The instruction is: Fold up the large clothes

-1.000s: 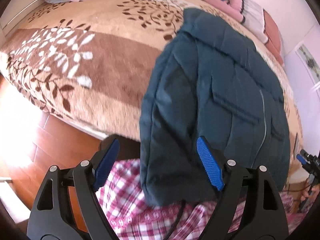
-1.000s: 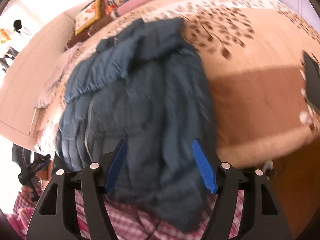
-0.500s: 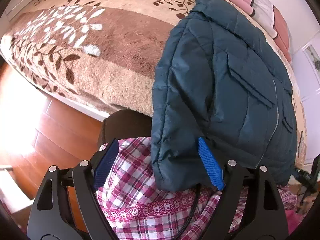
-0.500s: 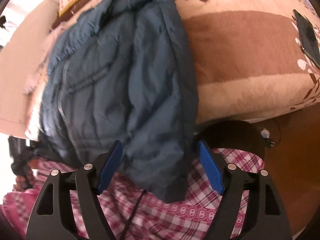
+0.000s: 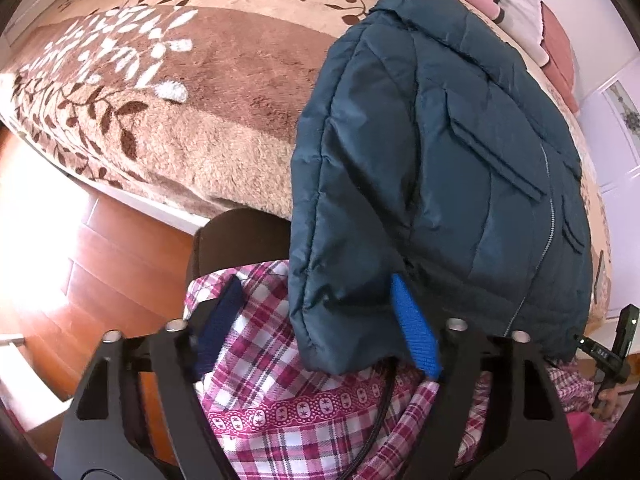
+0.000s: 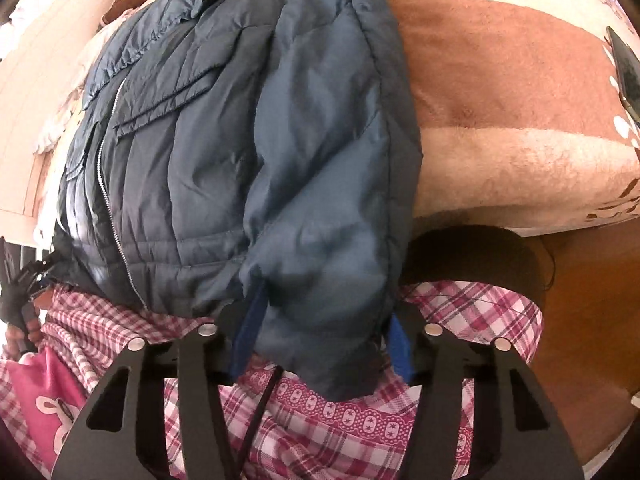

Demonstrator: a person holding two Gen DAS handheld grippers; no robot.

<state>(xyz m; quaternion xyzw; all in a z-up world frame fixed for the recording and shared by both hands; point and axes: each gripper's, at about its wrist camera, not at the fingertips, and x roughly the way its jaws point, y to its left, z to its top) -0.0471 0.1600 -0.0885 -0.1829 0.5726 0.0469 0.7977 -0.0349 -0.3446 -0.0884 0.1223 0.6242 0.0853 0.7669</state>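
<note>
Nearest the cameras, the person's plaid-clad lap filled the bottom of both wrist views, and the hem end of a dark teal padded jacket hung off the bed edge down onto it. The left hand-held gripper stood with its jaws spread wide: the corner of the jacket's hem sagged between the two blue pads, touching the inner face of the right-hand pad, with plaid showing beside the other, so nothing was clamped. The right hand-held gripper was spread likewise, with a folded-over sleeve or side panel of the jacket drooping between its pads; whether either pad pressed the cloth could not be told, but the gap looked too wide for a grip.

The jacket's long axis ran straight away from both grippers, hem near, collar far, zipper running along that line, chest pocket flaps either side. Each gripper sat at its own hem corner, about equally close, so the likely next move, judged from this, would be to close on both corners and carry the hem toward the collar.

Beyond, the jacket lay on a bed with a brown and beige leaf-patterned blanket. A dark flat object, probably a phone, lay on the blanket well apart from the jacket. Folded bedding in pink was stacked at the far end. No containers appeared.
</note>
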